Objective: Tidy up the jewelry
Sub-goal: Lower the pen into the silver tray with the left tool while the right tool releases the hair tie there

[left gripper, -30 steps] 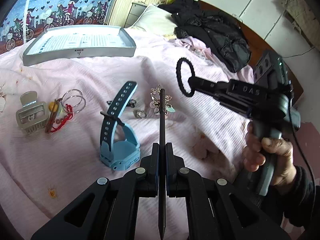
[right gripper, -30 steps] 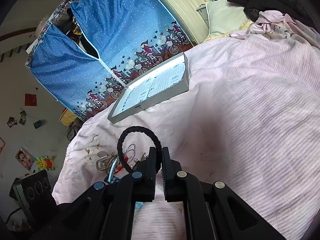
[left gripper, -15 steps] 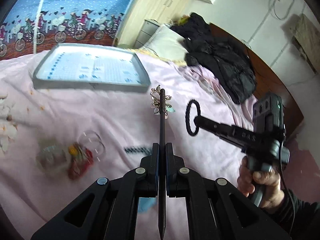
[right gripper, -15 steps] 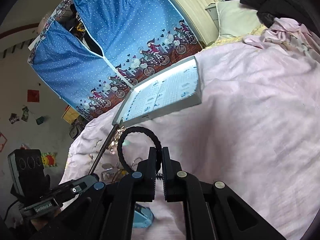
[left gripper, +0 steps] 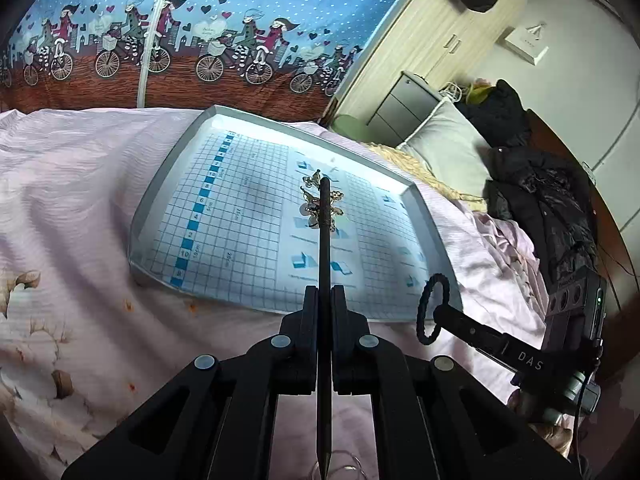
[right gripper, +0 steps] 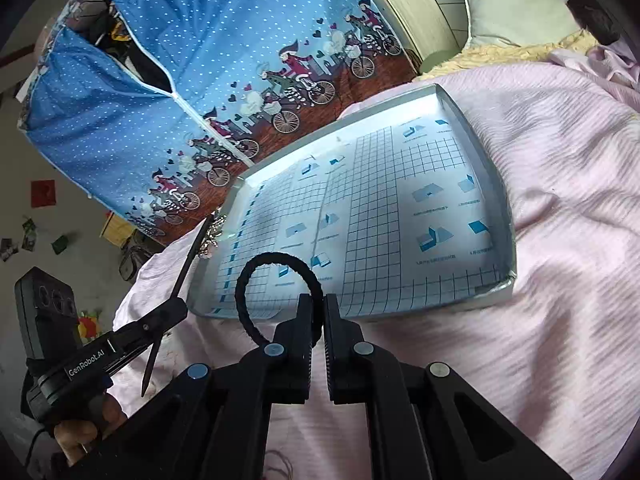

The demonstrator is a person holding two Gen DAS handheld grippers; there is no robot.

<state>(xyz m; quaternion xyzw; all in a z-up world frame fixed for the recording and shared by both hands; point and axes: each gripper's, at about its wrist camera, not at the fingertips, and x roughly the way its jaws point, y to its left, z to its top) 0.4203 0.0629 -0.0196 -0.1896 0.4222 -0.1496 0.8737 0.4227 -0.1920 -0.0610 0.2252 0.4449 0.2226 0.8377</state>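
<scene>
My left gripper [left gripper: 325,292] is shut on a thin black hair stick [left gripper: 324,248]. Its gold butterfly ornament [left gripper: 320,202] hangs over the middle of the grey tray [left gripper: 240,200], whose floor carries blue grid paper. My right gripper [right gripper: 318,300] is shut on a black hair tie [right gripper: 256,268], held upright over the tray's [right gripper: 400,200] near edge. In the left wrist view the right gripper [left gripper: 438,314] and hair tie [left gripper: 422,312] sit by the tray's near right corner. In the right wrist view the left gripper [right gripper: 176,306] holds the stick's ornament [right gripper: 212,232] at the tray's left rim.
The tray lies on a pink bedspread [right gripper: 540,280]. A blue bicycle-print fabric wardrobe [left gripper: 200,32] stands behind it. A pillow [left gripper: 448,148] and black jackets [left gripper: 552,200] lie to the right. A hand [right gripper: 80,432] grips the left handle.
Both grippers swung away from the jewelry pile toward the tray, each still holding its item. The pile has left view and the tray now fills both views.
</scene>
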